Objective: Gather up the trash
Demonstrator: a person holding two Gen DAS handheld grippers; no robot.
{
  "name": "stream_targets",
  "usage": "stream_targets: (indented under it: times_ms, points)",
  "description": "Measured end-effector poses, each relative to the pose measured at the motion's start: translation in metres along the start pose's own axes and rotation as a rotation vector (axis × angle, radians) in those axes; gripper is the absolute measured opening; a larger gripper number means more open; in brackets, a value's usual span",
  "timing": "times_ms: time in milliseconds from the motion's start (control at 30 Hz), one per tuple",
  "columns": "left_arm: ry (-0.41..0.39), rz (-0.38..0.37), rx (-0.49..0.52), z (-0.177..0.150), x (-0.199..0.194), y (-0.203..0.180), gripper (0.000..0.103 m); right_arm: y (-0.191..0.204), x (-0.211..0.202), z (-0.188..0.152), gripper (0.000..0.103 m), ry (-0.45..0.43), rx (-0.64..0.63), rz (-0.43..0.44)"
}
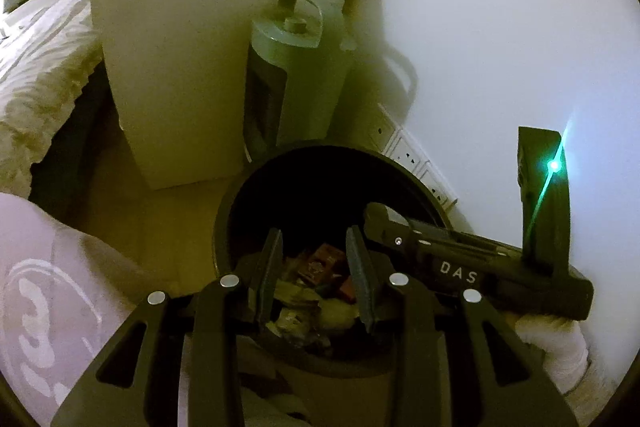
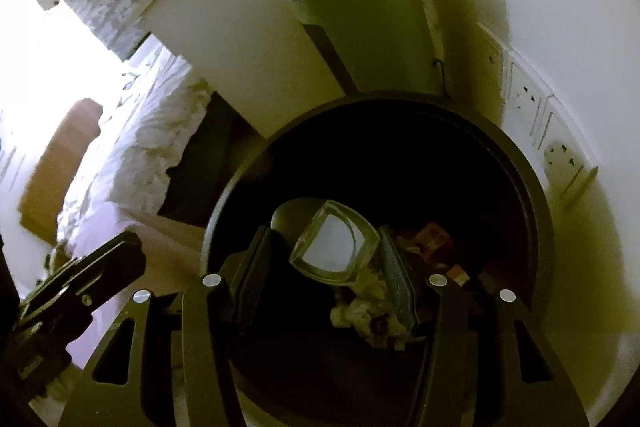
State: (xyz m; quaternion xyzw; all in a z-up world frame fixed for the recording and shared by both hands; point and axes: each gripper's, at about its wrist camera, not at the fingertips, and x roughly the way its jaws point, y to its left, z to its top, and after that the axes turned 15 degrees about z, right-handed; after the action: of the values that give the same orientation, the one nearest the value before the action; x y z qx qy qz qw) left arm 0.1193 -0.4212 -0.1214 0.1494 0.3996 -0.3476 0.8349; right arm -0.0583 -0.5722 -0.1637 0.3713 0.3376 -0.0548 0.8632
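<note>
A round black trash bin (image 1: pixel 320 155) stands on the floor by the wall, with wrappers and crumpled paper (image 1: pixel 316 279) inside. My left gripper (image 1: pixel 316 267) hangs open and empty over the bin's mouth. My right gripper (image 2: pixel 324 251) is also over the bin (image 2: pixel 532 195), and a clear plastic cup (image 2: pixel 334 249) sits between its fingers, mouth toward the camera. The cup touches the right finger; a gap shows at the left finger, so I cannot tell if it is gripped. The right gripper's body (image 1: pixel 480 267) shows in the left wrist view.
A white bedside table (image 1: pixel 192 59) stands behind the bin, with a grey-green appliance (image 1: pixel 292 75) beside it. Wall sockets (image 2: pixel 528 95) line the white wall at the right. A bed with patterned bedding (image 1: pixel 36 79) lies at the left.
</note>
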Motion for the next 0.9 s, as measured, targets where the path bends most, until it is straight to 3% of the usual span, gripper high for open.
stream_targets:
  times_ms: [400, 567, 633, 667, 733, 900]
  points:
    - [-0.006, -0.008, 0.011, 0.004, 0.001, -0.005, 0.034, -0.003, 0.0, -0.003, 0.054, 0.003, 0.014, -0.011]
    - [-0.035, -0.064, 0.0, 0.004, -0.005, -0.002, 0.035, -0.003, -0.005, -0.003, 0.055, -0.008, 0.025, -0.018]
    - [-0.046, -0.087, -0.007, 0.004, -0.009, -0.001, 0.036, -0.002, -0.008, -0.002, 0.065, -0.019, 0.026, -0.023]
    - [-0.049, -0.097, -0.012, 0.004, -0.011, -0.001, 0.038, -0.002, -0.01, -0.002, 0.071, -0.028, 0.028, -0.023]
    - [-0.059, -0.129, -0.029, 0.003, -0.016, 0.002, 0.053, 0.0, -0.014, -0.003, 0.072, -0.035, 0.032, -0.021]
    - [-0.102, -0.148, -0.05, -0.004, -0.034, 0.009, 0.074, 0.011, -0.02, -0.006, 0.072, -0.039, 0.022, -0.01]
